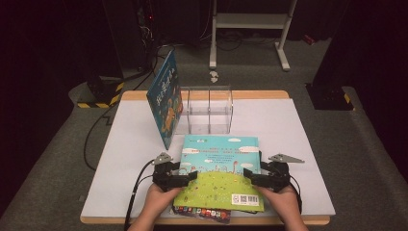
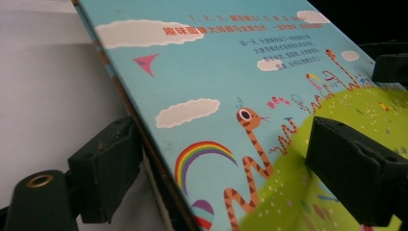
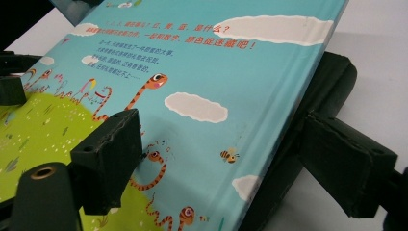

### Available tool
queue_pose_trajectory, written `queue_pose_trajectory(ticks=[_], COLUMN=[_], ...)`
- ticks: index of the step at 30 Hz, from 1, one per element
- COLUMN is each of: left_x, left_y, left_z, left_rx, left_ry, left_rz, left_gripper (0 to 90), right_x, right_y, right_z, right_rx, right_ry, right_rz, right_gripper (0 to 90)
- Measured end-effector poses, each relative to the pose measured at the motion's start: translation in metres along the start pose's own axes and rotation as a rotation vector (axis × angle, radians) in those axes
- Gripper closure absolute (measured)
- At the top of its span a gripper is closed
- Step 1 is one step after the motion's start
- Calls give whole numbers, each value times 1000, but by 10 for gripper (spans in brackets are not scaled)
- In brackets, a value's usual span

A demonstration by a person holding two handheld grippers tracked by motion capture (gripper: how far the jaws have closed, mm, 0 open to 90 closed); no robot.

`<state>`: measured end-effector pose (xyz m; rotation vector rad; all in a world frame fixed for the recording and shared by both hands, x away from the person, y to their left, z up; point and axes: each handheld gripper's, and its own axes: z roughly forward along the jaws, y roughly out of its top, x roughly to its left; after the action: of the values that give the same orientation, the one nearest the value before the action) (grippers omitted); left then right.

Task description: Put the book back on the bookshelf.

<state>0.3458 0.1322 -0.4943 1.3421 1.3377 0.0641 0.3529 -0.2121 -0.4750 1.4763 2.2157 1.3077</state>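
Observation:
A picture book (image 1: 219, 163) with a blue sky and green hill cover lies at the table's front middle, on top of a darker book (image 1: 202, 211). My left gripper (image 1: 190, 177) is at its left edge and my right gripper (image 1: 250, 175) at its right edge. In the left gripper view, the left gripper (image 2: 226, 159) stands open, one jaw over the cover (image 2: 216, 72) and one outside the edge. The right gripper (image 3: 226, 159) is likewise open astride the book's (image 3: 202, 57) spine edge. Neither pair of jaws has closed on the cover.
Another blue book (image 1: 166, 96) stands upright, leaning against a clear plastic organizer (image 1: 209, 108) at the back of the white table (image 1: 269, 120). A white metal stand (image 1: 250, 21) is on the floor beyond. Cables trail off the table's left side.

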Motion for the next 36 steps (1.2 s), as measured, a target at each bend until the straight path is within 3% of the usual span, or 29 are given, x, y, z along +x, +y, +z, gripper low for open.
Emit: queue_pose_trajectory(ticks=[12,17,21,26,30,36], left_x=[-16,-18,-20,-22,-18,-13], left_y=[-2,1,2,8,14,24], left_z=[2,3,2,-2,-8,-20], left_rx=[0,18,10,-40,-56,-123], left_ry=[-7,8,17,16,25,28], left_rz=[76,79,79,69,75,44], left_gripper=[124,135,155,214,245,306], right_x=[-9,-10,-10,-5,-1,13], right_y=[-3,-2,-1,8,15,32], right_z=[1,0,-4,-14,-12,-8], right_rx=[23,35,12,-52,-59,-61], right_ry=[41,45,50,66,71,55], right_rz=[42,53,59,33,17,-33], right_gripper=[146,163,222,280,300,313])
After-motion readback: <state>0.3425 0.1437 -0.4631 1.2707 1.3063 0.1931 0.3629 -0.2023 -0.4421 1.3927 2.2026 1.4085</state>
